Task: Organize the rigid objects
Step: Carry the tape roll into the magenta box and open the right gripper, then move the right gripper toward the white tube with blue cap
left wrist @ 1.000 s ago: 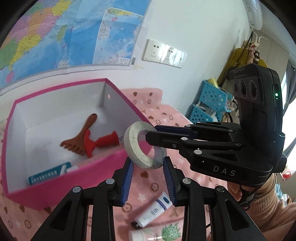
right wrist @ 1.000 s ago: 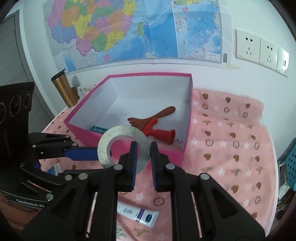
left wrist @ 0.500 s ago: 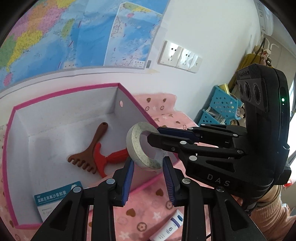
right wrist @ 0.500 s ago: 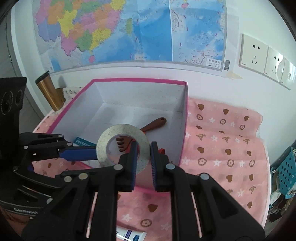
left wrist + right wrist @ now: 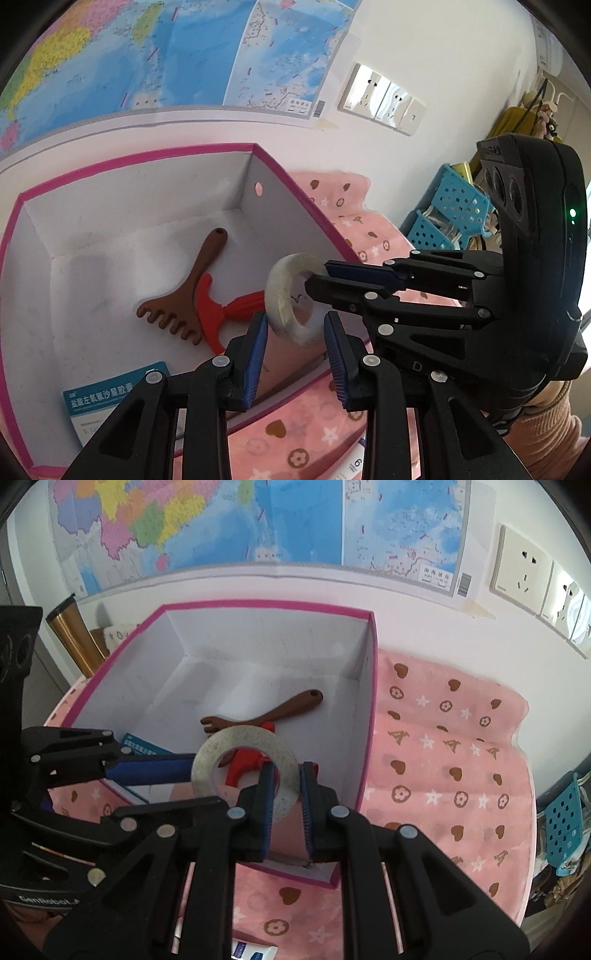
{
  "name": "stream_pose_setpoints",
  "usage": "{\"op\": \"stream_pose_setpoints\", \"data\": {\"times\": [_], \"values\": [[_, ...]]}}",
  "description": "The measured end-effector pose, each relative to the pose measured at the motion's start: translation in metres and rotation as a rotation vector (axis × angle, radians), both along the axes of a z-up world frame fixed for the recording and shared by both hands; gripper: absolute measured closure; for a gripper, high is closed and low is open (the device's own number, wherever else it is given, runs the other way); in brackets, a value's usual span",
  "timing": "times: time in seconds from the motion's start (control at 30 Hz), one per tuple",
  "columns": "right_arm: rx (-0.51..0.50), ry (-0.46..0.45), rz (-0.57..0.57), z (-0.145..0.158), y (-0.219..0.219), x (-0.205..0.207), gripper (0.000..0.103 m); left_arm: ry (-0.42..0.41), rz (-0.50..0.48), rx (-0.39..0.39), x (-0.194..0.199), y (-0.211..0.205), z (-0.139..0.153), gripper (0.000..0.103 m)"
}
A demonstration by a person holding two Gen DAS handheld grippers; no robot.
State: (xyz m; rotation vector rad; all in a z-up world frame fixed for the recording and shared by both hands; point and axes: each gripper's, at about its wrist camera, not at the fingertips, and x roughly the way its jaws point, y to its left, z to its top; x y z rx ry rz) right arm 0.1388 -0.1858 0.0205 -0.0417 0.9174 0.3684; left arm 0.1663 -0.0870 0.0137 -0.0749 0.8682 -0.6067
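Observation:
A grey tape roll (image 5: pixel 275 295) (image 5: pixel 243 738) hangs just above the near right part of the pink box (image 5: pixel 147 157) (image 5: pixel 266 603). My right gripper (image 5: pixel 288 775) (image 5: pixel 317 276) is shut on its band, with one finger through the hole. From the other side my left gripper (image 5: pixel 295 326) is shut across the roll's lower edge, and one of its blue fingers (image 5: pixel 147 770) reaches the roll from the left. Inside the box lie a brown toy rake (image 5: pixel 199 273) (image 5: pixel 280 710), a red tool (image 5: pixel 210 306) (image 5: pixel 243 764) and a blue-and-white medicine carton (image 5: pixel 107 402) (image 5: pixel 142 747).
The box stands on a pink patterned cloth (image 5: pixel 443 757) against a wall with a map and sockets. A tube (image 5: pixel 356 461) (image 5: pixel 255 952) lies on the cloth in front of the box. A gold tumbler (image 5: pixel 72 635) stands at the back left, and blue baskets (image 5: pixel 450 206) at the right.
Both grippers have carried the tape roll forward together, from in front of the box's near wall to above its inside, and a little lower. The grips are unchanged.

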Motion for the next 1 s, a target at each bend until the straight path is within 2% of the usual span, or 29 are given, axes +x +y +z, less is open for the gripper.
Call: {"op": "stream_pose_setpoints", "data": {"times": [0.17,0.5,0.7,0.8,0.87,1.0], "values": [[-0.044,0.013,-0.017,-0.005,0.001,0.001,0.083,0.009,0.016,-0.01,0.004,0.006,-0.001,0.072],[0.03,-0.038,-0.044,0.007,-0.016,-0.014,0.083,-0.042,0.043,0.014,-0.013,0.016,0.005,0.072],[0.129,-0.07,-0.026,0.018,-0.029,-0.041,0.082,-0.149,0.033,0.012,-0.049,0.023,0.022,0.07],[0.173,-0.087,-0.014,0.022,-0.036,-0.058,0.079,-0.194,0.002,0.001,-0.069,0.026,0.029,0.068],[0.204,-0.086,-0.008,0.022,-0.04,-0.07,0.074,-0.212,-0.019,-0.001,-0.083,0.025,0.031,0.068],[0.228,-0.06,-0.003,0.013,-0.044,-0.088,0.074,-0.204,-0.047,0.008,-0.101,0.023,0.021,0.067]]}}
